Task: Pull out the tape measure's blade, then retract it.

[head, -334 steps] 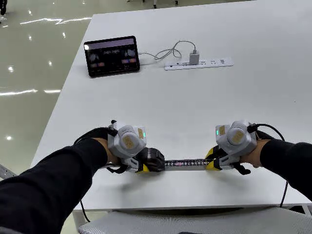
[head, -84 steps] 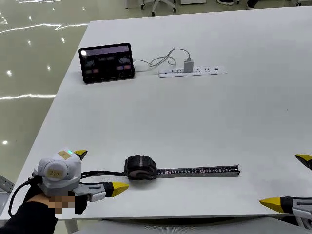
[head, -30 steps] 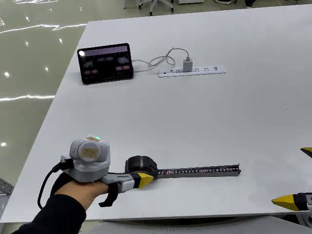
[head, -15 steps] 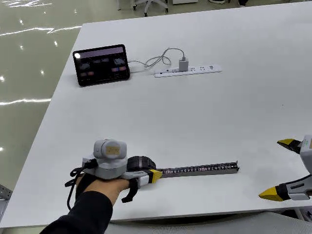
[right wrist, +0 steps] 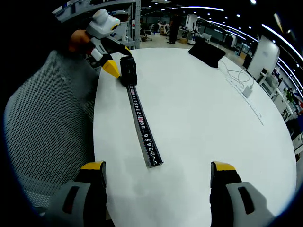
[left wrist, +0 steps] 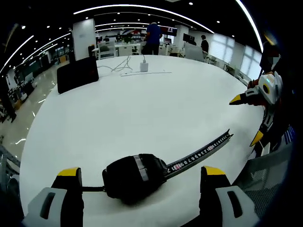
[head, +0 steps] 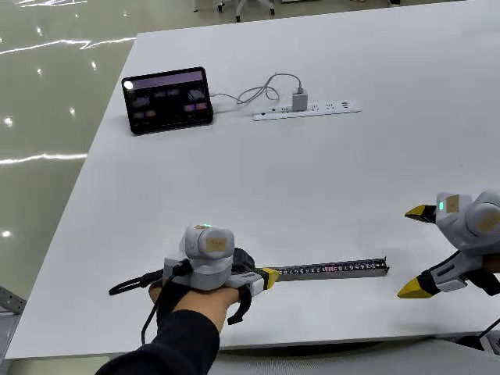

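Observation:
A black tape measure case [left wrist: 135,176] lies on the white table [head: 312,180] near its front edge. Its blade [head: 332,269] is pulled out flat to the right. My left gripper [head: 254,269] is open, with its yellow-tipped jaws on either side of the case and not touching it. In the head view the gripper body hides most of the case. My right gripper [head: 415,251] is open a little to the right of the blade's hooked end [right wrist: 154,163], which lies just ahead of and between its jaws. In the right gripper view the blade [right wrist: 142,127] runs away toward the case [right wrist: 128,70].
A dark tablet [head: 167,99] stands at the back left. Beside it a white power strip [head: 306,108] holds a charger and cable. The table's front edge is close to the tape. A grey mesh chair [right wrist: 52,123] sits below that edge.
My left gripper has moved right and now straddles the tape case. My right gripper has risen from the lower right toward the blade's end. The blade has stayed extended.

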